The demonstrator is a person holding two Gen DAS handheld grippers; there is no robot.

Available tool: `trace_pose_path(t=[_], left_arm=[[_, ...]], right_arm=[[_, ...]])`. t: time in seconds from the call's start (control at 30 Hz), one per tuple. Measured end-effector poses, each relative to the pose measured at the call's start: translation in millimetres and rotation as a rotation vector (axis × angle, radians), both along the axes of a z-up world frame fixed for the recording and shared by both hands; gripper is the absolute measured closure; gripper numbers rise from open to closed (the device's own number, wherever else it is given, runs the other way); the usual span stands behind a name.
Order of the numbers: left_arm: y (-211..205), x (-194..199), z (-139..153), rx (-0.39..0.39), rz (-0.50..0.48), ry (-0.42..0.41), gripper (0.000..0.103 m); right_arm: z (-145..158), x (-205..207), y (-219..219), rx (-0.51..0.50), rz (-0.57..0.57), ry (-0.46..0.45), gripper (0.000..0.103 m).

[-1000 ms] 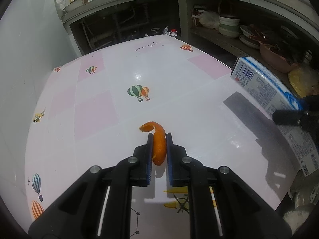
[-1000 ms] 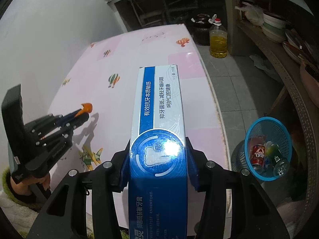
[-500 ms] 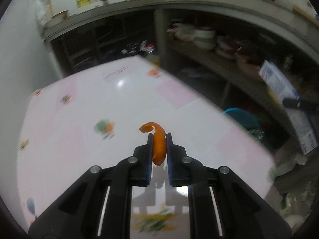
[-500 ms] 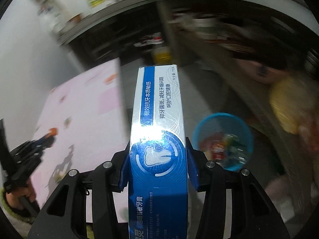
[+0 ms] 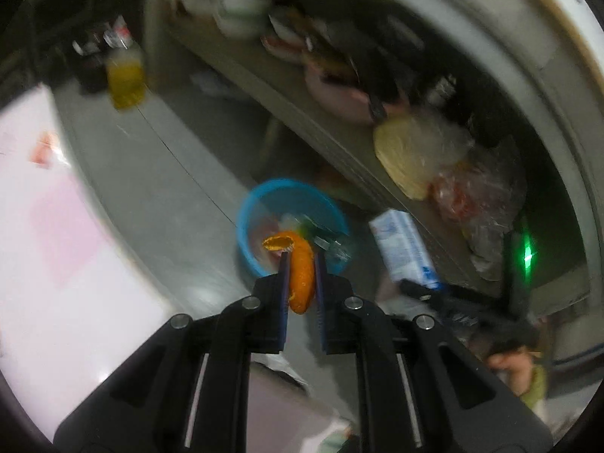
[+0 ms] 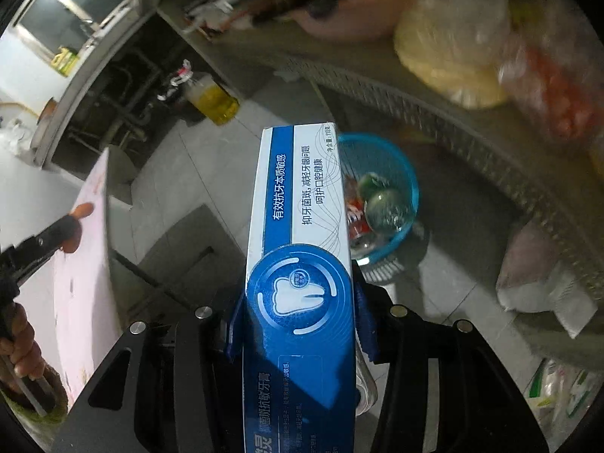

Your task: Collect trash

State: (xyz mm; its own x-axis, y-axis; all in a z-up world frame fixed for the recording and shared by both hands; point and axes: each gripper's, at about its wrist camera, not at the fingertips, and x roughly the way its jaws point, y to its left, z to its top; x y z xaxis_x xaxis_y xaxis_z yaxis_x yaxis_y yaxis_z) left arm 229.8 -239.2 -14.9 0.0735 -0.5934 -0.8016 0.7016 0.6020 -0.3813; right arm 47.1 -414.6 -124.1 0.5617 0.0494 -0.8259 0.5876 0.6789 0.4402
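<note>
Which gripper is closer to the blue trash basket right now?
Right, I think. The right gripper, shut on the toothpaste box, is beside the blue basket; the left gripper, holding orange peel, sits back at the table edge.

Showing: 2 grippers, the left gripper [image 5: 301, 264] and the right gripper [image 6: 298, 324]; 1 orange peel [image 5: 300, 275]; 1 toothpaste box [image 6: 302, 245]; 1 blue basket [image 6: 409, 185]; 1 oil bottle [image 6: 215, 102] at far left.

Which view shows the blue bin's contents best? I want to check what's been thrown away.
The right wrist view: the blue bin is sharper there, with a red can and green bottles inside. In the left wrist view the bin is blurred, partly behind the orange peel.
</note>
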Motion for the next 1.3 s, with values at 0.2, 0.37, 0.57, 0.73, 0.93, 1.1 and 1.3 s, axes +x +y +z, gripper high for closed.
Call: trace_pose_path(t=[0.2,0.37,0.57,0.73,0.93,1.1,1.3], left_arm=[[-66,20,-58,0.127,-0.030,0.104,0.092],[-116,41,-100,0.253,-0.032,0.072,0.092],[-152,62,-120,0.271,-0.022,0.032,0.059],[-151,71,-121,0.237,0.026,0.052,0.050],[-139,61,-93,0.187,0.028,-0.007,0.047],[-118,41,-56,0.134,0.014,-0.076,0.042],[-71,-2,-3,0.060,-0.008,-0.202,0.028]], right_arm=[[-51,37,-27,0.077,0.021,0.049,0.057],[-95,78,-48,0.095,0.018,0.094,0.056],[-135,127,-77,0.052,0.021,0.106,0.054],[-153,139,-86,0.008,-0.003,0.109,0.042],[-143,125,-78,-0.063,-0.015,0.101,0.041],[-114,92,-57,-0.122,-0.024,0.064,0.041],[-65,51,-16,-0.208,-0.002,0.022,0.040]])
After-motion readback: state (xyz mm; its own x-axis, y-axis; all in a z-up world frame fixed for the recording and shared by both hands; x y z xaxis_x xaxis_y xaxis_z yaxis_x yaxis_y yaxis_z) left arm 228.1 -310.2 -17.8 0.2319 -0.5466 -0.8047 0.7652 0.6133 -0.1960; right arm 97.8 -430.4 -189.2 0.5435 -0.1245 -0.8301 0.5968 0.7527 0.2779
